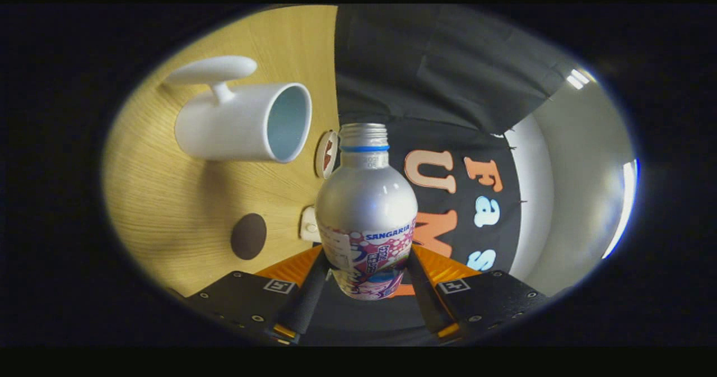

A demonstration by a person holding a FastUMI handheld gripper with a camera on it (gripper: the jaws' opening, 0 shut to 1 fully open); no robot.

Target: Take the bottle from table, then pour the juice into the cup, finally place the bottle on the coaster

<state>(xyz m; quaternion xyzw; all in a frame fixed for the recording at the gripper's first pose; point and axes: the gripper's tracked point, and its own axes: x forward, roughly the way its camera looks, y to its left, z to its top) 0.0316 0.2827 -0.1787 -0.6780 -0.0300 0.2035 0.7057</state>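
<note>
Wooden table (pixel 168 209) is tilting sideways in view; gripper (pixel 367 287) is clamping the bottle (pixel 367 209) between both fingers, lifted, nearing the cup (pixel 241 122). Pouring and placing on the coaster (pixel 248 236) are still left.

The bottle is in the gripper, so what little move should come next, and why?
Probably tip the bottle a bit further toward the white cup. The gripper is shut on the bottle, its cap is off, and the open neck is near the cup's mouth but not over it.
</note>
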